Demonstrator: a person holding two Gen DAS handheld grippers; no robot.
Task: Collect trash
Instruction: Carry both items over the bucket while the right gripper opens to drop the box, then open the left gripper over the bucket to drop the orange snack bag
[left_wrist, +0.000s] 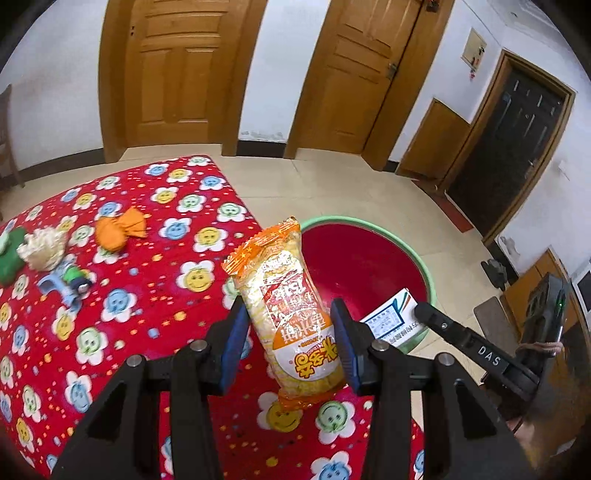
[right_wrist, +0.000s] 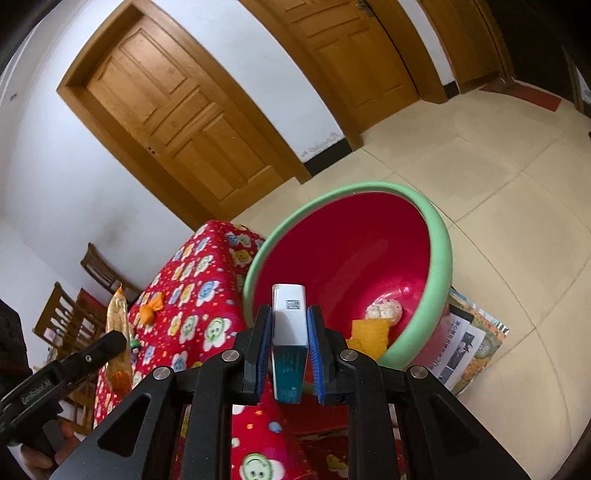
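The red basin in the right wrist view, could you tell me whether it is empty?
No: the red basin already holds a crumpled white wad and a yellow-orange wrapper near its bottom.
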